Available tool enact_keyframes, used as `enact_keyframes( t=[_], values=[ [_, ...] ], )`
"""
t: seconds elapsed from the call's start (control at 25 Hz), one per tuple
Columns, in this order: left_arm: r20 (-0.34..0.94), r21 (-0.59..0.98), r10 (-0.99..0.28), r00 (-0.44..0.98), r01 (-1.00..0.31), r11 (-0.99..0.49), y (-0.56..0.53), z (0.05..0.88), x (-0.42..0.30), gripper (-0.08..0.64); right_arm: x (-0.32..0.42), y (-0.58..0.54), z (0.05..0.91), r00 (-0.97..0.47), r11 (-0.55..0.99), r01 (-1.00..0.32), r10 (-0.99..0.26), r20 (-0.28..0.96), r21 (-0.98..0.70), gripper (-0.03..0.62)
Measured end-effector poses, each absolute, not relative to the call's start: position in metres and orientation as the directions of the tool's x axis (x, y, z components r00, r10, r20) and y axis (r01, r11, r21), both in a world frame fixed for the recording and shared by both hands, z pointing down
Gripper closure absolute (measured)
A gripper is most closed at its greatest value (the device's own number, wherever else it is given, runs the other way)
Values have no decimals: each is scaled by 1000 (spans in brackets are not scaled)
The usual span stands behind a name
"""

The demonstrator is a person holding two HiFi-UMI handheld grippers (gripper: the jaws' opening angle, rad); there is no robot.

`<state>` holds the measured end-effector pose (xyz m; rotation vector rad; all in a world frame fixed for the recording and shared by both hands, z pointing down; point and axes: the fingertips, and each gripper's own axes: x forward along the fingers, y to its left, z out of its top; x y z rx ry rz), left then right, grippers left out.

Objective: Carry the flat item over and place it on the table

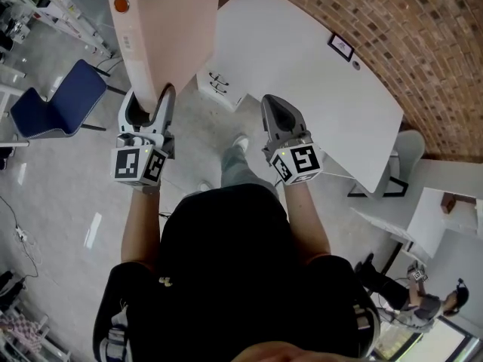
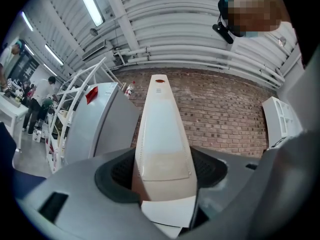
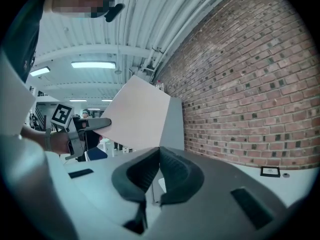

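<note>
We hold our left hand-held gripper (image 1: 151, 108) clamped on the near end of the pale flat board (image 1: 162, 29), which reaches away from us, left of the white tabletop (image 1: 317, 81). Our right hand-held gripper (image 1: 278, 115), jaws together and empty, hangs near the tabletop's edge.

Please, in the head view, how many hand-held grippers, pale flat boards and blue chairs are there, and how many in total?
Hand-held grippers: 2, the left gripper and the right gripper
Pale beige flat board: 1, between the left gripper's jaws
Blue padded chair: 1
Total: 4
</note>
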<state>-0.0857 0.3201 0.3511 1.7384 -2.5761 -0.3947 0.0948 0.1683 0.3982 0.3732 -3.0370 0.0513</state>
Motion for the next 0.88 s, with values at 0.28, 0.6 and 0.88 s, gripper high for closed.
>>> enact_keyframes(
  t=[0.28,0.6,0.88],
  values=[
    [-119,194,-913,-389,-911,363,234,349,-109,275,71,78,397,-967,970,-242,-240,86,-14,581],
    [-100,203,-927,-362,-919,338,110,349,-123,275,66,-38,396,-959,962,-271,-268,98,-19,581],
    [-81,221,-951,-299,-936,275,24,360,-121,273,76,-107,404,-938,941,-337,-331,107,-40,581]
  ],
)
